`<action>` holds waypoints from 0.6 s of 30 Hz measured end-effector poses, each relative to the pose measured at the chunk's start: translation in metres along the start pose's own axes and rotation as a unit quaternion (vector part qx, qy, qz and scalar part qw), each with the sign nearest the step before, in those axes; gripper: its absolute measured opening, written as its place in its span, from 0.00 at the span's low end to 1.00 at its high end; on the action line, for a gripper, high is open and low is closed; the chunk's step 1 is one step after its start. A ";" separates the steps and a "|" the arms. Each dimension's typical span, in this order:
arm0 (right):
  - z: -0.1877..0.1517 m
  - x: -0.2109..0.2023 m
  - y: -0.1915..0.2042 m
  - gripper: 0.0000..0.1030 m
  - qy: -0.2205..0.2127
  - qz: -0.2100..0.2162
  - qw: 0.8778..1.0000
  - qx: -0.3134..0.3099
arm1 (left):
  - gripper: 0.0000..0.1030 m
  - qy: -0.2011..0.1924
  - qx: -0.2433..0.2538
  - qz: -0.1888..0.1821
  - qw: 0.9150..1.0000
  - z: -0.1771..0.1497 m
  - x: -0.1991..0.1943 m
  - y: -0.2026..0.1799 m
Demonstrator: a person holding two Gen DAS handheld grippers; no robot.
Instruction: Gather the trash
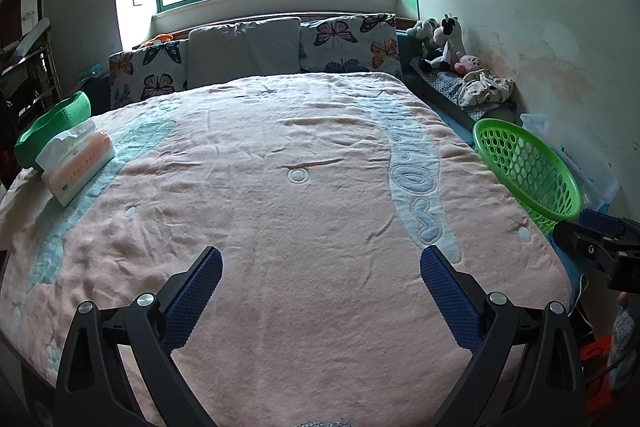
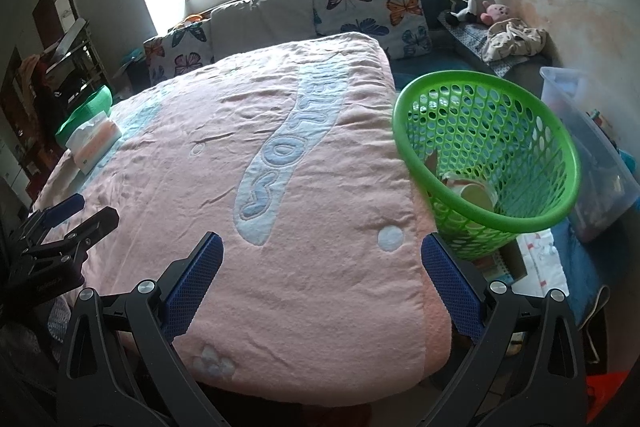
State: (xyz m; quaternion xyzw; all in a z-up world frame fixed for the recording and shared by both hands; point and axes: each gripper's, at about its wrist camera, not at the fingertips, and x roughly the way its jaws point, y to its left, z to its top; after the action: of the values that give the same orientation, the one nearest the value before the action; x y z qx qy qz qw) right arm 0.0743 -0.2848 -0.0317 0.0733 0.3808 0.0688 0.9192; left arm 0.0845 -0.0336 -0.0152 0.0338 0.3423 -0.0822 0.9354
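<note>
A green perforated plastic basket [image 2: 532, 131] stands beside the bed's right edge; it also shows in the left wrist view [image 1: 528, 171]. Inside it lie a paper cup [image 2: 476, 195] and other crumpled paper scraps. My left gripper [image 1: 320, 261] is open and empty above the near part of the pink blanket [image 1: 280, 207]. My right gripper [image 2: 320, 255] is open and empty above the bed's near right corner, just left of the basket. Each gripper shows at the edge of the other's view: the right one [image 1: 600, 239] and the left one [image 2: 60, 227].
A tissue box [image 1: 76, 163] and a green bowl-shaped item [image 1: 52, 125] sit at the bed's left edge. Pillows [image 1: 244, 47] line the headboard. Plush toys [image 1: 444, 43] and crumpled cloth [image 1: 484, 89] lie by the right wall. A clear storage bin [image 2: 588, 147] stands behind the basket.
</note>
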 end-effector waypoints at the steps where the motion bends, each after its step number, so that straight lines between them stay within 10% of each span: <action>1: 0.000 0.000 0.000 0.96 0.001 0.000 1.000 0.000 | 0.93 0.000 -0.001 0.000 1.000 0.000 0.000 0.000; 18: -0.002 0.006 0.001 0.96 0.005 0.007 1.000 -0.002 | 0.93 0.006 -0.008 0.005 1.000 -0.004 0.003 0.005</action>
State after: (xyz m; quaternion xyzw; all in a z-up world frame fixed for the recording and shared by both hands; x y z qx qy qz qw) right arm 0.0771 -0.2828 -0.0368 0.0736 0.3846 0.0767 0.9169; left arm 0.0855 -0.0290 -0.0201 0.0289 0.3488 -0.0742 0.9338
